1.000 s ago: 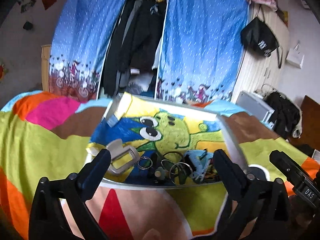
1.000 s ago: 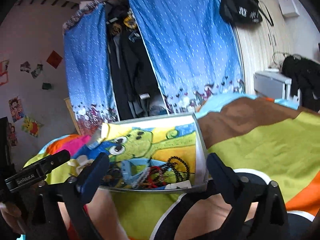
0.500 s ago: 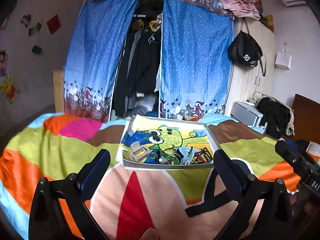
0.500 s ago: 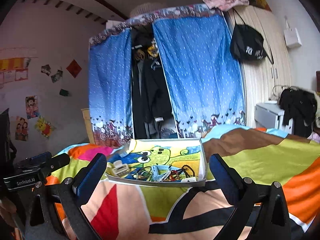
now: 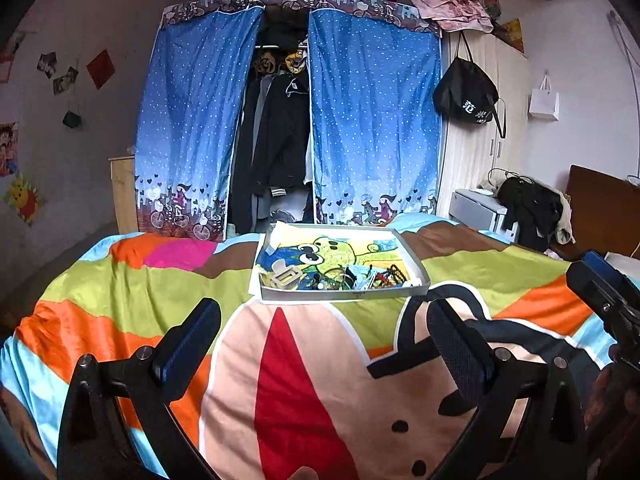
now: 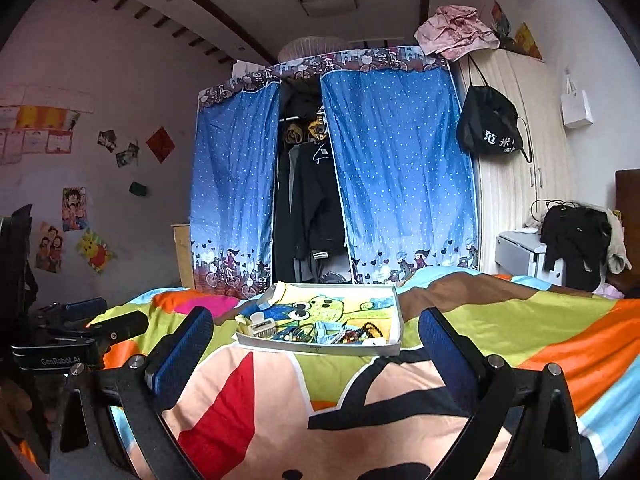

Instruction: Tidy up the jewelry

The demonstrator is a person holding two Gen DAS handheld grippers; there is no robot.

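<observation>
Jewelry (image 5: 344, 276): heaped along the near edge of a shallow tray (image 5: 418, 268) on the bedspread (image 5: 132, 292), centre of the left wrist view.
Left gripper (image 5: 324, 344): jaws spread wide, holding nothing, low in frame, well short of the tray.
Right wrist view: tray (image 6: 396, 320) at centre; right gripper (image 6: 316, 348) also spread and empty.
Risk: beads (image 6: 370, 330) and rings look tangled, so lifting one piece may drag others out; the soft bedding could let the tray tip.

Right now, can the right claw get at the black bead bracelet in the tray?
Probably yes: the right claw is open and empty, with only bare blanket before the tray; the black bead bracelet lies near its front right corner.
</observation>
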